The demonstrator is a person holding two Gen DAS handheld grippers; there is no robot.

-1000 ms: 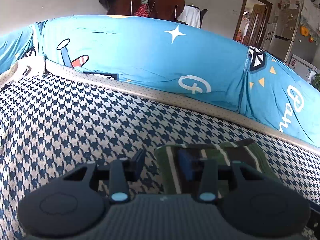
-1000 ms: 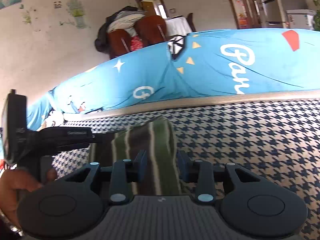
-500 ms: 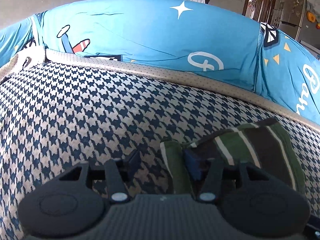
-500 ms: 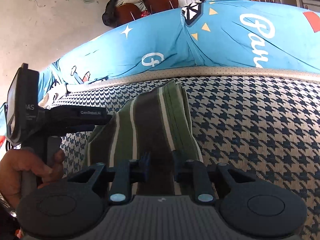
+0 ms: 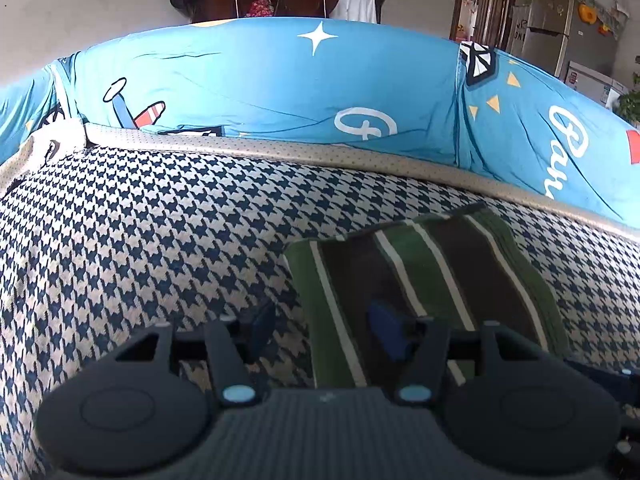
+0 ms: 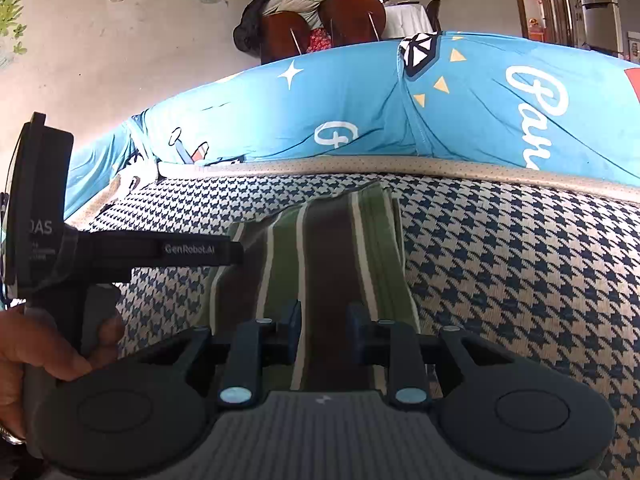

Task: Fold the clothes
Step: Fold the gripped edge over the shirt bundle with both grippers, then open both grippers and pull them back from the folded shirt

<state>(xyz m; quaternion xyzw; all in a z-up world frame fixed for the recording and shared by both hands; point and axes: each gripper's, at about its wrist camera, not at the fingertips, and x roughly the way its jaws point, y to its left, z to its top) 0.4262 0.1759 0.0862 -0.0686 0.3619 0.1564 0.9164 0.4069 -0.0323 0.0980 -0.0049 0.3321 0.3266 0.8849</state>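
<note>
A folded garment (image 5: 424,268) with green, dark brown and white stripes lies flat on the houndstooth sofa seat (image 5: 160,232). It also shows in the right wrist view (image 6: 320,248). My left gripper (image 5: 326,328) is open just above the garment's near left edge, holding nothing. My right gripper (image 6: 323,330) is open over the garment's near edge, holding nothing. The left gripper's body (image 6: 132,254) shows in the right wrist view, held by a hand (image 6: 40,356) at the garment's left side.
Blue printed cushions (image 5: 280,92) line the back of the seat behind a beige piped border (image 5: 320,152). Brown chairs (image 6: 320,24) with clothes draped on them stand behind the sofa. A fridge (image 5: 548,40) and doorway are at the far right.
My right gripper has opened and let go of the garment, which now lies flat. Both grippers have drawn back a little from it.
</note>
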